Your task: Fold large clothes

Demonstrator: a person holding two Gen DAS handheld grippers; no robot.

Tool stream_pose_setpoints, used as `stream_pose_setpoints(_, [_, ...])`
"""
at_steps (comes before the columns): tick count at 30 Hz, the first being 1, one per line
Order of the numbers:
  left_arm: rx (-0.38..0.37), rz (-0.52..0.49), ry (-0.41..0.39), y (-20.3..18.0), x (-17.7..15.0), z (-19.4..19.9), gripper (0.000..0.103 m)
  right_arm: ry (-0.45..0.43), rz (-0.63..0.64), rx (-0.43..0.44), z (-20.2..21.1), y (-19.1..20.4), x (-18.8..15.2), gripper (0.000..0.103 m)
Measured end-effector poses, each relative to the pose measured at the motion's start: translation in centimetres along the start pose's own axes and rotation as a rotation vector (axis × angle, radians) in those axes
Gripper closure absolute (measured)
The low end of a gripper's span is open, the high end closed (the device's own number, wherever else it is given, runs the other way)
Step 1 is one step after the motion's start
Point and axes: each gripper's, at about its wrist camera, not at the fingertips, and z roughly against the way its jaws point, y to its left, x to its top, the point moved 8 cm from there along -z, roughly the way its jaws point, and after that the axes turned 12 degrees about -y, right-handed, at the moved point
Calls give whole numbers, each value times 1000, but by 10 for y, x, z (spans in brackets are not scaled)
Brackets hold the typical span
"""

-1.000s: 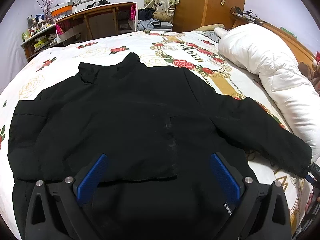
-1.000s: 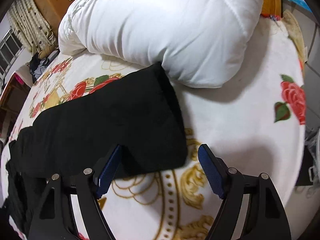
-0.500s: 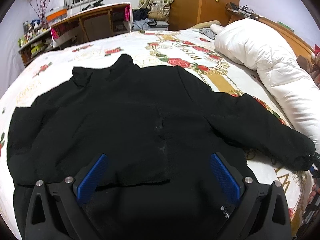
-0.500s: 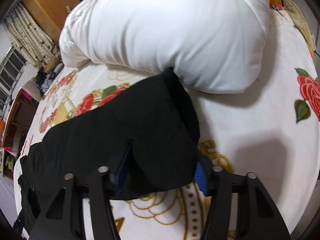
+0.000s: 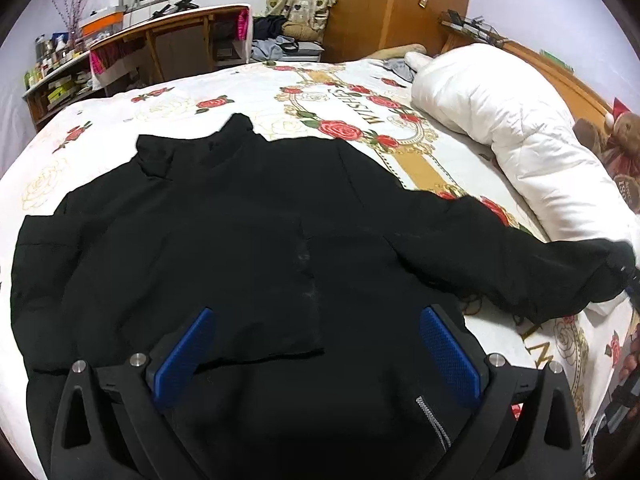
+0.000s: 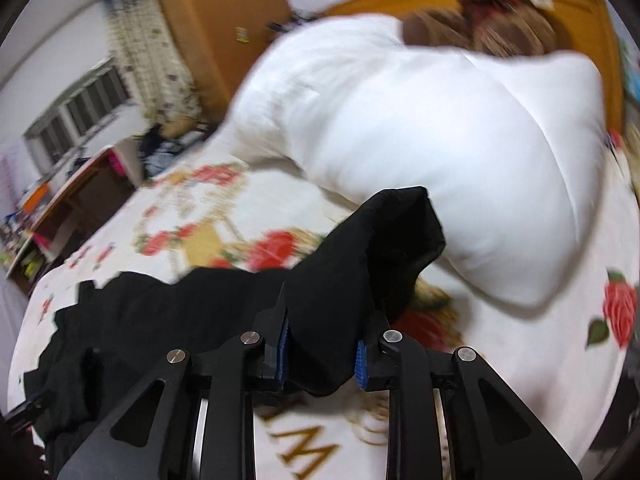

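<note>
The right hand-held gripper (image 6: 320,354) is closing on the cuff end of the black jacket's sleeve (image 6: 360,256), with the bunched cloth between its blue pads and the cuff sticking out past the fingertips, off the bed. In my judgement the sleeve fold is the step in hand: the grip should be firm before the sleeve is carried across the body, keeping the cloth taut and flat and clear of the white duvet (image 6: 440,152).

The left hand-held gripper (image 5: 320,356) is hovering with jaws wide apart and nothing between them, over the jacket's hem at the near edge of the bed (image 5: 280,80).

The black jacket (image 5: 224,240) is lying spread flat, collar toward the far edge.
</note>
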Motion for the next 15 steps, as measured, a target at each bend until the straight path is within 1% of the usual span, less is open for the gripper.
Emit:
stream_pose_setpoints(3, [5,29,-2,12,3,6,0,-50,76,75,10,43,19,80])
stream_pose_setpoints(5, [13,37,1,20,4,9,0,-67,111,121,15,67,25,82])
stream_pose_setpoints(6, [12,44,-3,24,5,11,0,-79,137,146,20,84,29,83])
stream_pose_setpoints(8, [30,43,-21,33,7,17,0,-92,158,185,25,105,31,85])
stream_pose_setpoints(10, [42,45,-30,42,9,20,0,-89,161,249,28,131,31,87])
stream_pose_setpoints(12, [45,53,-30,50,9,22,0,-83,193,295,28,155,27,92])
stream_pose_setpoints(15, [36,81,-27,55,8,23,0,-42,180,348,21,174,14,92])
